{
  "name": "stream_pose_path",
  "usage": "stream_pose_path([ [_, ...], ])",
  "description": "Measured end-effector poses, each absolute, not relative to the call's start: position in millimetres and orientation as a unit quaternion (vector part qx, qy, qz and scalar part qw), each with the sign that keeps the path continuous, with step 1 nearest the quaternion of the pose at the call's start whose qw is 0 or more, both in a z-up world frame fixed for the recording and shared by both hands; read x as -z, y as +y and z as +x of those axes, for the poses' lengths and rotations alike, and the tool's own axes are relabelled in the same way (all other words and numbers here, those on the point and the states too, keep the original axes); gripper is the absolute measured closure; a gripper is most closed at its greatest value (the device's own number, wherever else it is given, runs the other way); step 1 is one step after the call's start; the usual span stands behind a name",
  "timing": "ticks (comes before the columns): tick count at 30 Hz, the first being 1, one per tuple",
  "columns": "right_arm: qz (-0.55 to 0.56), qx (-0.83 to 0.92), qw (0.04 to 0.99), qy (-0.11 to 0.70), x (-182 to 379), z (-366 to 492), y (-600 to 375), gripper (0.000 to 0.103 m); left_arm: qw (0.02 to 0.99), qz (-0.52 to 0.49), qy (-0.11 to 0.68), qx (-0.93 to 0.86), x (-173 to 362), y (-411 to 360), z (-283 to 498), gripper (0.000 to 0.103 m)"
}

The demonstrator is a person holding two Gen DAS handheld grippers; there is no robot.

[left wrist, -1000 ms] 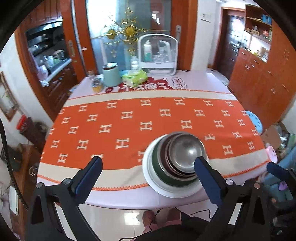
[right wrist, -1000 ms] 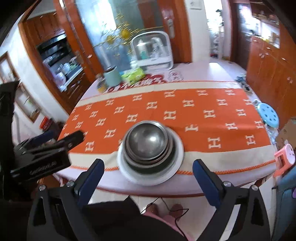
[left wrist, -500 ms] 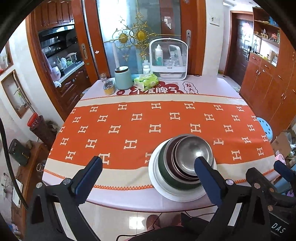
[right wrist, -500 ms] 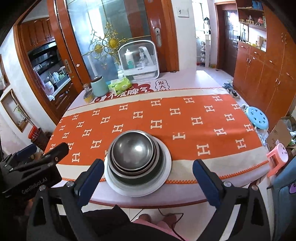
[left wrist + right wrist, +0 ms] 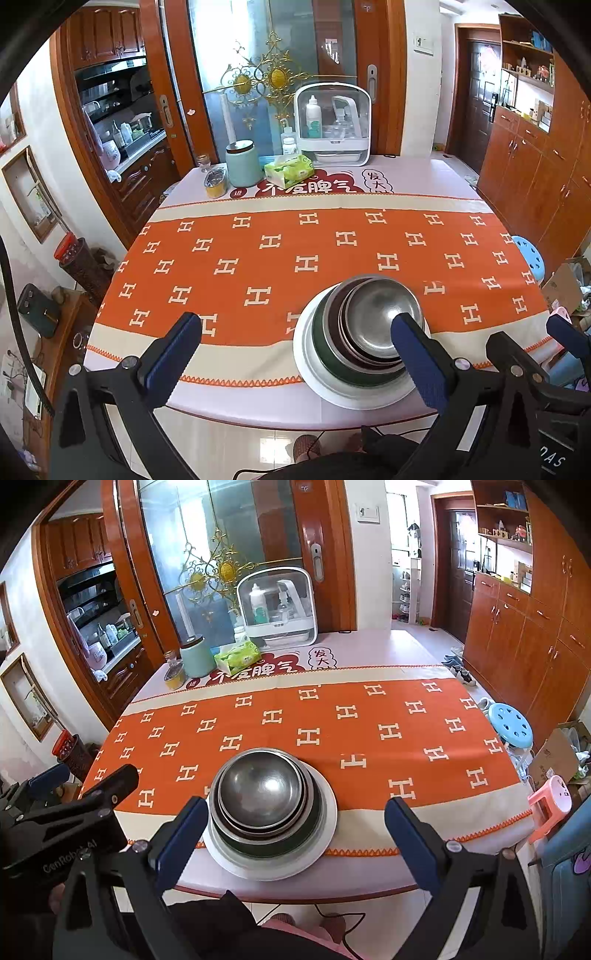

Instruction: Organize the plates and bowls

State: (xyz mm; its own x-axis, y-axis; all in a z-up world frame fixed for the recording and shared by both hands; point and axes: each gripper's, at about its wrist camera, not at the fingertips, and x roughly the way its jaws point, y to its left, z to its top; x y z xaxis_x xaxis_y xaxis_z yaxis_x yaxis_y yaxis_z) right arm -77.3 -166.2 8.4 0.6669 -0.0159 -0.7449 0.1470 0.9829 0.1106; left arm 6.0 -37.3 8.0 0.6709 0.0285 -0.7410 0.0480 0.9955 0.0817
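Table (image 5: 424, 177) under orange cloth (image 5: 258, 266); near edge, white plate (image 5: 314, 373) stacked with bowls (image 5: 376, 314); far left, jar (image 5: 243, 163), tissues (image 5: 290, 170), case (image 5: 332, 123).

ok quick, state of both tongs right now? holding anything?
Left tongs: open, holding nothing, short of the stacked bowls.
Right tongs: open, holding nothing, hovering at the bowls near the table edge.

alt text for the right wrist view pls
Nested steel bowls sit on a white plate at the near edge of an orange-clothed table. The open right gripper hovers before them, empty; the left gripper shows at left.
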Motion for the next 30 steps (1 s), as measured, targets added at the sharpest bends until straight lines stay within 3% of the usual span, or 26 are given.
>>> stream_pose_path([
  [30, 0.081, 0.042, 0.905, 0.415, 0, -65, -172, 0.006, 0.913, 0.048, 0.406, 0.007, -8, -35, 7, 0.001],
])
